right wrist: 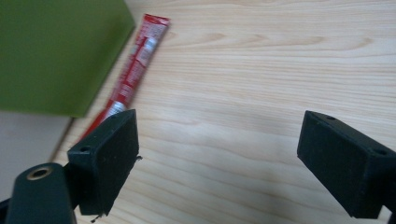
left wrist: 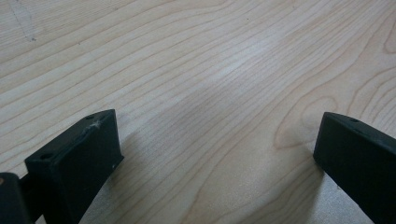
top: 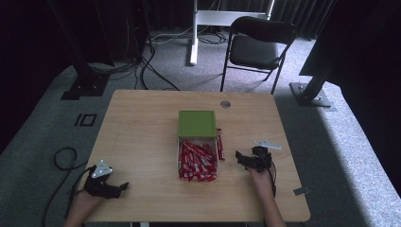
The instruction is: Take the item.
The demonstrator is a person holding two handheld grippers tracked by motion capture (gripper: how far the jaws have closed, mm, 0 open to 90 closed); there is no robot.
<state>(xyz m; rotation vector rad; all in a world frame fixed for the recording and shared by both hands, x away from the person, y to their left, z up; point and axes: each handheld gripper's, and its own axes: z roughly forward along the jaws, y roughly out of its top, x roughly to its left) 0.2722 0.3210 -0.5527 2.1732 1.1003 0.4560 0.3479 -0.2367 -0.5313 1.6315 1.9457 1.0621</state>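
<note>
A green box lid (top: 196, 124) lies at the middle of the wooden table (top: 142, 123), with a shallow open box of several red sachets (top: 196, 161) just in front of it. One loose red sachet (top: 220, 144) lies along the box's right side. My right gripper (top: 239, 157) rests open on the table to the right of the sachets, pointing left. In the right gripper view the jaws of my right gripper (right wrist: 219, 126) stand wide apart over bare wood, with the green lid (right wrist: 56, 51) and the loose sachet (right wrist: 135, 65) ahead at left. My left gripper (top: 122, 186) sits open near the front left corner; in its own view my left gripper (left wrist: 217, 126) spans bare wood.
A black folding chair (top: 257, 45) stands beyond the table's far edge. A round grommet (top: 225, 104) is set into the tabletop at the back. Black frame posts (top: 85, 71) flank the table, and a cable (top: 64, 158) loops on the carpet at left.
</note>
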